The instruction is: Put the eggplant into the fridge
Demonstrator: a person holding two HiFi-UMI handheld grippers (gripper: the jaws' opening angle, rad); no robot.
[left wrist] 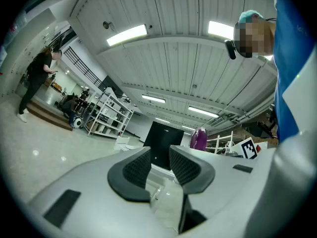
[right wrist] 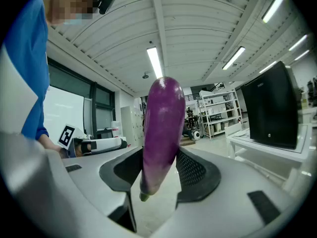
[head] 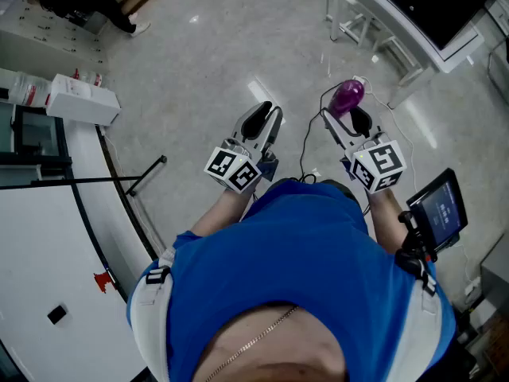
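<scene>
Tongs on left (left wrist: 159,166) empty, jaws a narrow gap apart, tongs on right (right wrist: 158,168) beside them, jaws wide and clamped on purple eggplant (right wrist: 163,118), eggplant upright between pads, stem end down, carried over glossy grey floor (head: 223,46), white desk (head: 413,38) far right

Strip lights (left wrist: 127,34) above the jaws light the room brightly; glare streaks the floor (head: 262,90). Gripper views bulge, dark at corners. The eggplant (right wrist: 161,128) between the right jaws looks soft.

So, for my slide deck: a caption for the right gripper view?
Right tool gripping a purple eggplant between its pads.
</scene>
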